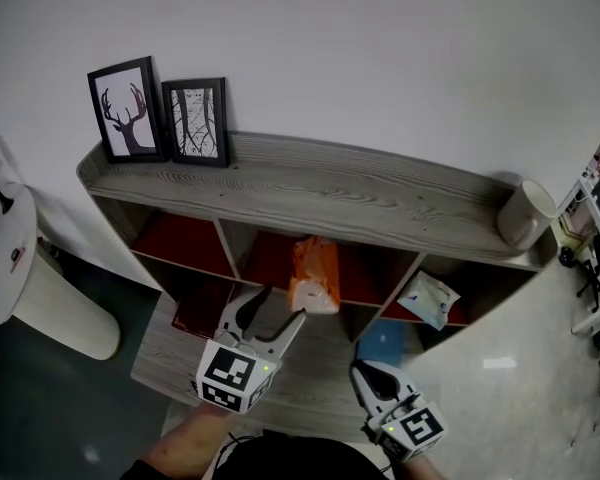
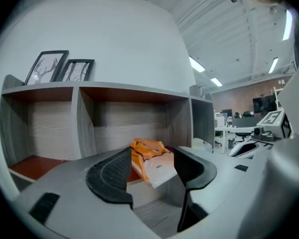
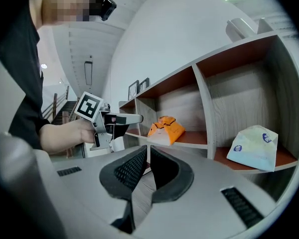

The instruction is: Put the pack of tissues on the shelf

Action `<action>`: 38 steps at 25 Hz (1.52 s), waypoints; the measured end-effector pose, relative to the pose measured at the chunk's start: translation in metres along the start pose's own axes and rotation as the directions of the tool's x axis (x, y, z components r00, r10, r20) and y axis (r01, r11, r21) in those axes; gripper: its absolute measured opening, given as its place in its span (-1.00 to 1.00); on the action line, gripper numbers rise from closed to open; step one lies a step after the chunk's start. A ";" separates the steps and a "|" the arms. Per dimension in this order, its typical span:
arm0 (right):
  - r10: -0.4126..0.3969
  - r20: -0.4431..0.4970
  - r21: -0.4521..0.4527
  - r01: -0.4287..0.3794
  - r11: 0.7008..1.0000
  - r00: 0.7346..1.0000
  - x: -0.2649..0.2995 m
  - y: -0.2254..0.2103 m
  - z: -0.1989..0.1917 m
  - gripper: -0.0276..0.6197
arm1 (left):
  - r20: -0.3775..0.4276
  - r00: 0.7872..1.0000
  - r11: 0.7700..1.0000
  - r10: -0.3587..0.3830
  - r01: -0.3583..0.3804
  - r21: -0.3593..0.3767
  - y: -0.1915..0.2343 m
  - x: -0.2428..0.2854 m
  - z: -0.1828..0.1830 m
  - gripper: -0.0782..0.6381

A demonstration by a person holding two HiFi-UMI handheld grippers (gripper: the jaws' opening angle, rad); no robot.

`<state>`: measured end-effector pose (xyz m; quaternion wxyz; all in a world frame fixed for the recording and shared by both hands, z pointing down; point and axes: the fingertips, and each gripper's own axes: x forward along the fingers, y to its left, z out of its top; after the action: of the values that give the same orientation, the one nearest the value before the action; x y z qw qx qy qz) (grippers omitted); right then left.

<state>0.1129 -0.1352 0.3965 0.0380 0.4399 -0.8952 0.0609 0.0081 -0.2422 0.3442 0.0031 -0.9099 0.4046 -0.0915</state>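
**Left gripper (image 2: 152, 156) spread wide, pack (image 2: 149, 162) lying free on the shelf (image 1: 330, 193).**
The left pads grip nothing. The pack sits just beyond their tips, at the front edge of the middle compartment. It is soft and crumpled, orange over most of it, with a white end poking out past the edge. The right gripper (image 3: 148, 151) is clenched on nothing, down beside the left one. A white pouch (image 3: 254, 148) rests in the right compartment, and two frames (image 1: 160, 118) and a cup (image 1: 525, 213) stand on top.
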 end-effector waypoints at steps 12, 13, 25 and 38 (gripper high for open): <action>0.048 0.045 0.013 -0.049 0.999 0.998 0.001 0.023 0.018 -0.83 | 0.026 0.999 0.994 -0.025 0.027 -0.108 -0.026 -0.060 -0.019 -0.19; 0.052 0.051 0.016 -0.053 0.998 0.997 0.002 0.025 0.020 -0.83 | 0.031 0.999 0.993 -0.024 0.027 -0.111 -0.026 -0.064 -0.019 -0.22; 0.071 0.061 0.008 -0.071 0.997 0.996 0.008 0.038 0.037 -0.83 | 0.040 0.999 0.993 -0.007 0.011 -0.114 -0.024 -0.095 -0.025 -0.55; 0.087 0.057 0.008 -0.088 0.996 0.995 0.010 0.045 0.043 -0.85 | 0.040 0.999 0.993 0.001 0.003 -0.116 -0.019 -0.102 -0.027 -0.72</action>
<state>0.0709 -0.1220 0.3513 0.0077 0.4019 -0.9140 0.0548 -0.0489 -0.1521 0.3556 -0.0417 -0.9103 0.4087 -0.0496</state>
